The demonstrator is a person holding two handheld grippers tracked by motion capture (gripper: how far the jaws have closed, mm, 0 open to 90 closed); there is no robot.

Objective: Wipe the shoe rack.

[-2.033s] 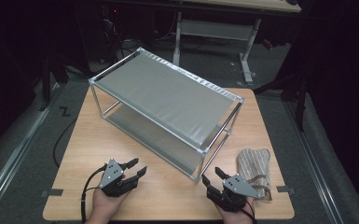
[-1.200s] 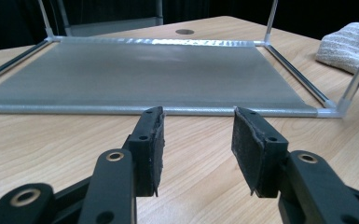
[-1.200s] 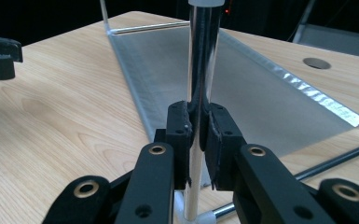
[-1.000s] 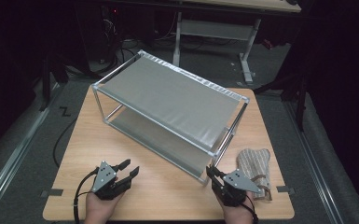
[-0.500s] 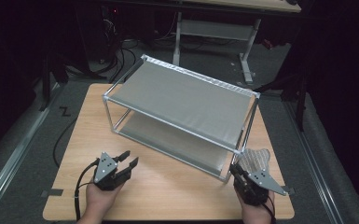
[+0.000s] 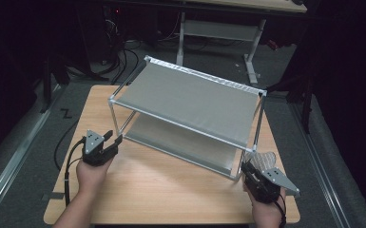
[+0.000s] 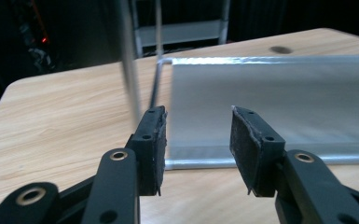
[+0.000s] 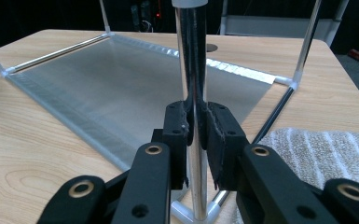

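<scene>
Right gripper (image 8: pixel 196 126) clamped on rack (image 6: pixel 190 102) near-right upright post (image 8: pixel 192 70). Left gripper (image 6: pixel 111 138) jaws apart, empty, near-left post (image 6: pixel 115 118) just at its 1 o'clock. Rack mid-worktop (image 6: pixel 161 190), long axis 10-to-4 o'clock.

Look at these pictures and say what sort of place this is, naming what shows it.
Probably a lab or workshop set up for recording, not a home: a plain wooden table in a dark room, cables on the floor behind it, and an adjustable desk beyond.

Left hand-held gripper (image 6: pixel 115 139) gapes, just reopening; right hand-held gripper (image 6: pixel 245 167) stands clamped.
</scene>
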